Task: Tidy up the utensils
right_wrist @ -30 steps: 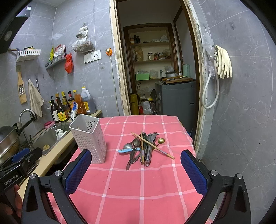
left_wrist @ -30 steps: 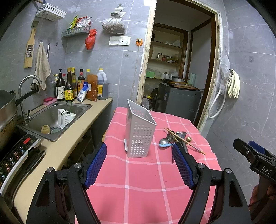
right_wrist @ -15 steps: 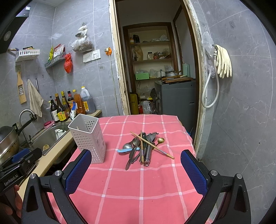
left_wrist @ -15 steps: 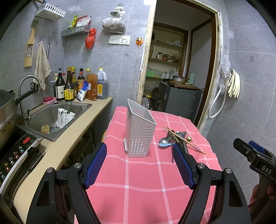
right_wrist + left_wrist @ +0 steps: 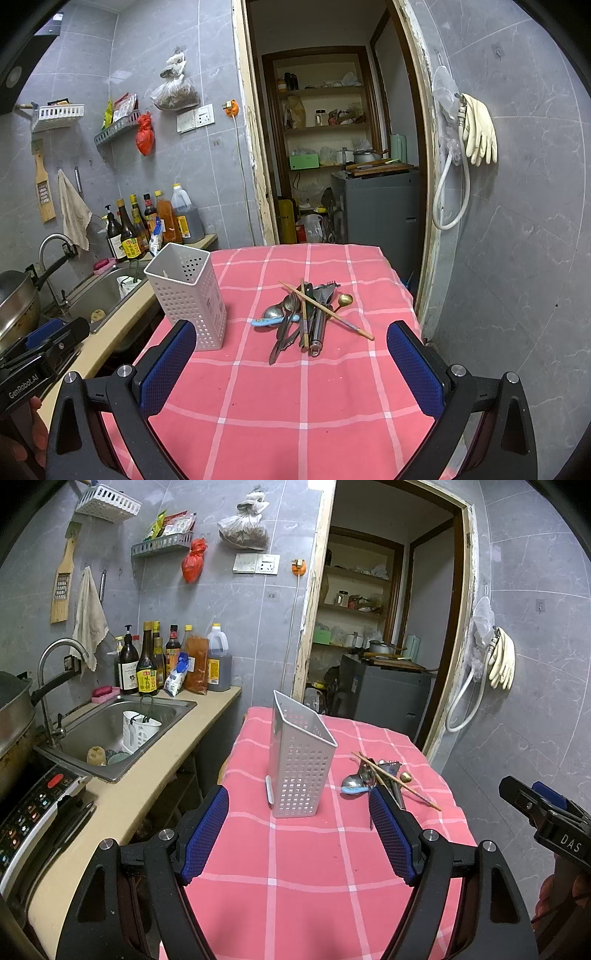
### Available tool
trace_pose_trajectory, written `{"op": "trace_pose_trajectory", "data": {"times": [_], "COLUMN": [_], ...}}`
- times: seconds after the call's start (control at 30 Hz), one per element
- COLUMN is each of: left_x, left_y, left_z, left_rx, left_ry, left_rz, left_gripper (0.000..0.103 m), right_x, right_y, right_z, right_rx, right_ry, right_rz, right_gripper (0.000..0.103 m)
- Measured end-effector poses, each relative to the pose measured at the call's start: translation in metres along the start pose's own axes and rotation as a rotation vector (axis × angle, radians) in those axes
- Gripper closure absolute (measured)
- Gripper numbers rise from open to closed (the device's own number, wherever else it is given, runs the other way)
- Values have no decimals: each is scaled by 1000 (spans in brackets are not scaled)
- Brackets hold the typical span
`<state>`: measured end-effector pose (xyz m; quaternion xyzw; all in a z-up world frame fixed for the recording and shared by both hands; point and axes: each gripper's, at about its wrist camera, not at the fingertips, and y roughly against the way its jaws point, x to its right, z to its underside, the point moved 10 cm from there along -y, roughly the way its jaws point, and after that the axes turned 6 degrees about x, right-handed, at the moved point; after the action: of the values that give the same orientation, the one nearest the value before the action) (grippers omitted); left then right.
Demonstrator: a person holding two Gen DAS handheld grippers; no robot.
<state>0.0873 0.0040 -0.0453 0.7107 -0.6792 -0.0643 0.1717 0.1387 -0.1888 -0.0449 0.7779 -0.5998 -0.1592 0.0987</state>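
Up close in the left wrist view, the left gripper [image 5: 299,832] has its two blue fingers wide apart with nothing between them, held over the near part of the pink checked table [image 5: 306,871]. A white basket with holes [image 5: 300,768] stands upright on the table, just beyond the fingers. To the right of the basket lies a pile of spoons and chopsticks [image 5: 384,779], partly hidden by the right finger. Left of the basket, off the table, is a sink [image 5: 110,723]. Next, in the right wrist view, the right gripper [image 5: 291,365] also has its blue fingers spread far apart and holds nothing. The basket [image 5: 188,293] stands just past the left finger. The pile [image 5: 308,317] lies flat to the right of the basket, near it but not touching. One chopstick [image 5: 327,311] lies across the top of the pile.
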Motion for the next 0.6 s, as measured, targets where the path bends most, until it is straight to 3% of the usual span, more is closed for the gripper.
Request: {"op": "trace_pose_trajectory", "data": {"times": [0.37, 0.6], "left_x": [-8, 0], "left_y": [-2, -23], "left_z": [17, 21], "left_rx": [-42, -119], "left_ry": [-3, -28], "left_rz": [12, 105], "left_gripper": [30, 30], "right_x": [2, 9], "right_y": [-5, -15], "right_z": [6, 21], "right_rx": [-27, -111], "right_ry": [1, -15], "right_rz": [15, 28], "right_gripper": [0, 0]}}
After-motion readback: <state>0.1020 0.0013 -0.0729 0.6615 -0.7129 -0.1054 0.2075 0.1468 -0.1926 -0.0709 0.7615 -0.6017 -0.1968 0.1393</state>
